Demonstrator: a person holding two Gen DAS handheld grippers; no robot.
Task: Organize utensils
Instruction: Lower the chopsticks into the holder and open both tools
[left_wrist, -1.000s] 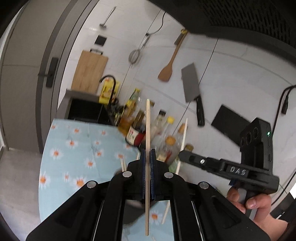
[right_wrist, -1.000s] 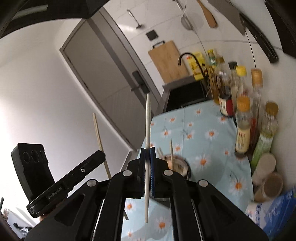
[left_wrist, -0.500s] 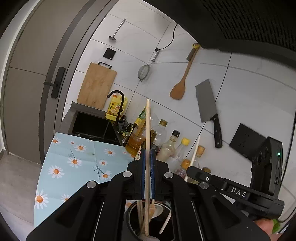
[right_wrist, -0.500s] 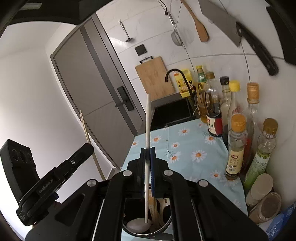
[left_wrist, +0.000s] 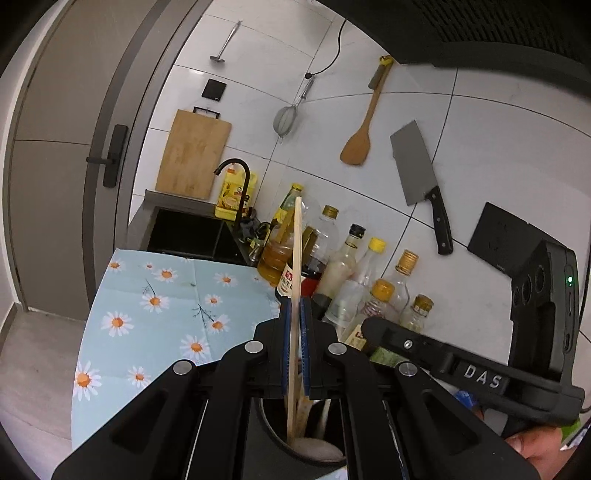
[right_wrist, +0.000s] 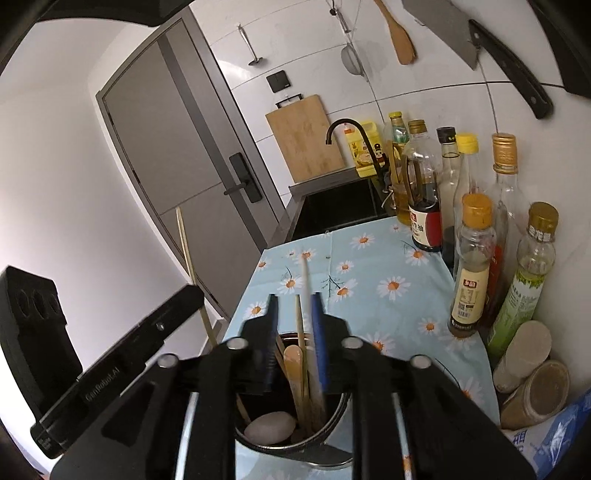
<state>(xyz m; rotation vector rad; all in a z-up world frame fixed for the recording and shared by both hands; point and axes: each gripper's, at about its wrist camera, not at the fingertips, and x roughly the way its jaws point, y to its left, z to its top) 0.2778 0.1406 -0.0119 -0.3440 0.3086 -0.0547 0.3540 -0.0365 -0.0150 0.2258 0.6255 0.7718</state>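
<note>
My left gripper (left_wrist: 295, 334) is clamped on a wooden chopstick (left_wrist: 294, 295), which stands nearly upright between the blue pads. Its lower end dips inside the dark holder (left_wrist: 275, 434) directly below; its upper end rises in front of the bottles (left_wrist: 369, 273) at the far side of the bench (left_wrist: 147, 306).

My right gripper (right_wrist: 295, 325) has its jaws apart. A white chopstick (right_wrist: 308, 317) lies against the right-hand pad, blurred, its lower end down in the holder (right_wrist: 334, 417). I cannot tell whether the pad still touches it. A second wooden stick (right_wrist: 300, 332) and a flat wooden handle (right_wrist: 293, 373) stand in the gap between the jaws, both seated in the holder. A pale rounded spoon bowl (right_wrist: 269, 427) rests at the holder's bottom, left side.

The holder sits at the near end of the bench, on the daisy cloth (right_wrist: 369, 280). Bottles (right_wrist: 472, 258) line the right edge against the tiled wall. The sink (right_wrist: 336, 206) with a black tap (right_wrist: 347, 136) is at the far end, a cutting board (right_wrist: 303, 136) propped behind it.

From the right wrist view, the left gripper's body (right_wrist: 110, 365) shows at near left, its chopstick (right_wrist: 190, 266) sticking up above it.
</note>
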